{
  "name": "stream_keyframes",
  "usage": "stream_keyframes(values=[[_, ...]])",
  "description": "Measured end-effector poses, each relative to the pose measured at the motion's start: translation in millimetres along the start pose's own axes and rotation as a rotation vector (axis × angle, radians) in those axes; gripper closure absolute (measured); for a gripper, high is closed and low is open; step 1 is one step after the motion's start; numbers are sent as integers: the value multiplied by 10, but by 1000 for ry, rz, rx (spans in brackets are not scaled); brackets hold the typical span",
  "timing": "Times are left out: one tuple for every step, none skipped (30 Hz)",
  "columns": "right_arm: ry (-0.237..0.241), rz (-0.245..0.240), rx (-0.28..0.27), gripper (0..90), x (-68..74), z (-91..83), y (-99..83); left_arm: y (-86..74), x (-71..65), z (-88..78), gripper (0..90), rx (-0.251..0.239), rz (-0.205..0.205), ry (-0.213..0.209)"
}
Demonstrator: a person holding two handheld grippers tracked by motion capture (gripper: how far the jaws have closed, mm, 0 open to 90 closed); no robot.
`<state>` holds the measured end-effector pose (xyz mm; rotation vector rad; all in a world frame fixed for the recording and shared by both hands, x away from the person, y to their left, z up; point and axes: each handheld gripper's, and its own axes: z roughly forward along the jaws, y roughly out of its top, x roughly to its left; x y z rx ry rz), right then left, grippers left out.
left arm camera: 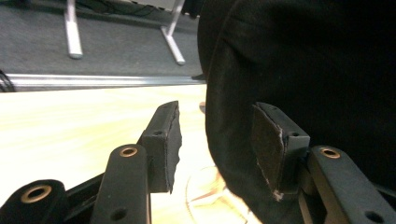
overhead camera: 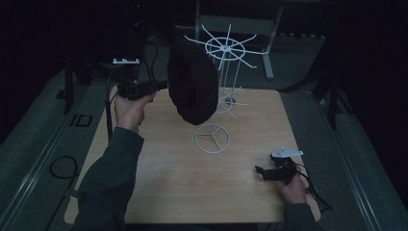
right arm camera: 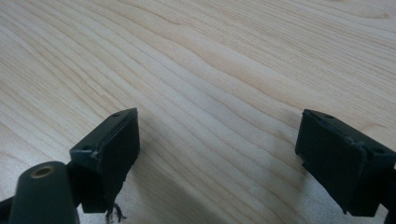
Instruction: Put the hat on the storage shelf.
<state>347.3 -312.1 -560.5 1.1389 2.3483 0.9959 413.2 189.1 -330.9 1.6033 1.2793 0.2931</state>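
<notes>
High view: a wooden table (overhead camera: 168, 183) carries a white wire rack (overhead camera: 222, 86) with a round base ring and spoked arms at its top; a black hat (overhead camera: 192, 86) hangs on the rack's left side, above the table's middle; the left gripper (overhead camera: 161, 86), held in the left hand (overhead camera: 129, 109), is raised at the hat's left edge, though whether it touches the fabric cannot be told from here; the right gripper (overhead camera: 262, 173) sits low over the table's near right corner in the right hand (overhead camera: 292, 187), well apart from the rack, a cable trailing behind it.

Left gripper view: the jaws stand apart with a clear gap; the black hat (left arm camera: 303, 84) fills the right side, its edge lying between the jaws and against the right pad (left arm camera: 267, 144); the left pad (left arm camera: 170, 144) is clear of it; the rack's base ring (left arm camera: 205, 193) shows beneath on the table (left arm camera: 70, 135).

Right gripper view: the jaws are spread wide with nothing between them, just above the bare wood grain of the table (right arm camera: 210, 70).
</notes>
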Motion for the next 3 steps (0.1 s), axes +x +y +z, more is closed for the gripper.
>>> stream_keyframes(values=[[0, 0, 0, 136, 0, 0, 0, -5, -11, -16, 527, 0, 12, 9], [0, 0, 0, 136, 0, 0, 0, -5, -11, -16, 526, 0, 12, 9], [0, 0, 0, 136, 0, 0, 0, -12, -32, -46, 525, 0, 34, 26]])
